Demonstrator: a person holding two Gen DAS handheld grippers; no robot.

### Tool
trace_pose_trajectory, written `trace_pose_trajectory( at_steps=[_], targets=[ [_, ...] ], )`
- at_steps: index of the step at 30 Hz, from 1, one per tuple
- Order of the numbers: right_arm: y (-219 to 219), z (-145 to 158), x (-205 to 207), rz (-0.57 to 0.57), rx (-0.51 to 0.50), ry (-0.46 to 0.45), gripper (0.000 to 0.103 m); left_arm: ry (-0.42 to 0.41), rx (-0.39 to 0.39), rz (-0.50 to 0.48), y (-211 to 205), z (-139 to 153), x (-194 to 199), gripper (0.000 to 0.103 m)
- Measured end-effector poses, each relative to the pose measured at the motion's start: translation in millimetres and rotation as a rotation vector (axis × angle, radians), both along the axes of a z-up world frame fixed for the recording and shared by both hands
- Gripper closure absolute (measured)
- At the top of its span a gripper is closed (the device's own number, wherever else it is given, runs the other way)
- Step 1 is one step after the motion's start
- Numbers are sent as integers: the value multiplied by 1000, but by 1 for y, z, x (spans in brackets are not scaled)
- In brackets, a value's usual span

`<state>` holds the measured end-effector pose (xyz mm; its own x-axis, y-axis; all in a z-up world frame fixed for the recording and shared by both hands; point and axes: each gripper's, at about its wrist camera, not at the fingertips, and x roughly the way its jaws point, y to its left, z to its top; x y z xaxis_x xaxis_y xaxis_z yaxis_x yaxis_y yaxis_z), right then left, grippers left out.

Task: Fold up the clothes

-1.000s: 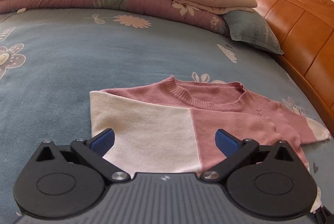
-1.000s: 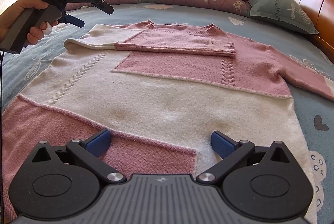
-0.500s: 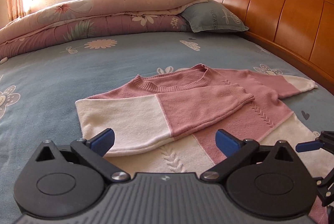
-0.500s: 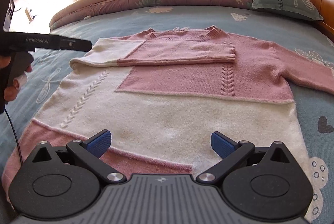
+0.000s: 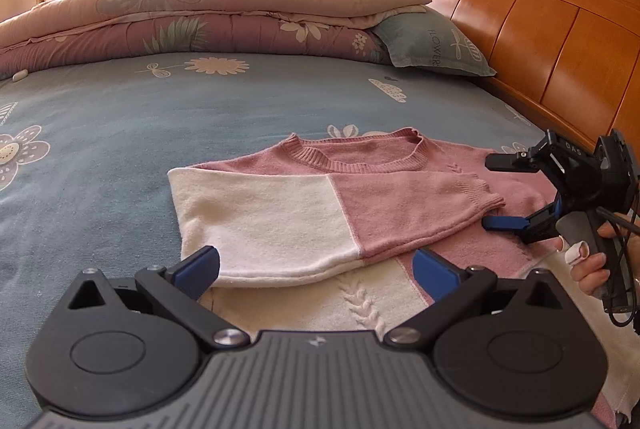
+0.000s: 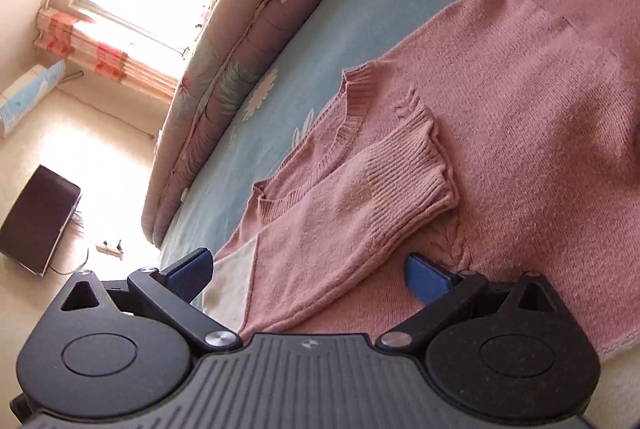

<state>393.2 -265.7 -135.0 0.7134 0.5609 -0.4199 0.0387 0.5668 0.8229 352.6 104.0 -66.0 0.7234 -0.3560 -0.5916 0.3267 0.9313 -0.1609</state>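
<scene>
I see the bed carrying the sweater, which lies flat near the headboard, one sleeve folded across its chest. My left tool is spread above the sleeve's cream end; my right tool is spread over the cuff, gripping nothing.

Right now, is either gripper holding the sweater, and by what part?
Neither. The left gripper and right gripper are both open, with the sweater lying flat on the bed.
</scene>
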Motion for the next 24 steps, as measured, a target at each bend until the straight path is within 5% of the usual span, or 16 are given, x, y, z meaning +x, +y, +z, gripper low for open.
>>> trace_pose_trajectory(
  at_steps=[11,14,16,18,24],
  targets=[
    [19,1,21,-27,-236,-143,3,17,-23,25,4,-9,5,1],
    [13,-2,14,-45,-299,-158,27,18,-32,31,6,-10,5,1],
    [-3,-9,10,-87,-272,-123,68,19,-34,33,6,-11,5,1],
    [-21,-17,10,-116,-214,-71,94,19,-38,30,6,-11,6,1],
    [-22,-8,17,-91,-236,-78,92,30,-37,25,4,-15,7,1]
  ],
)
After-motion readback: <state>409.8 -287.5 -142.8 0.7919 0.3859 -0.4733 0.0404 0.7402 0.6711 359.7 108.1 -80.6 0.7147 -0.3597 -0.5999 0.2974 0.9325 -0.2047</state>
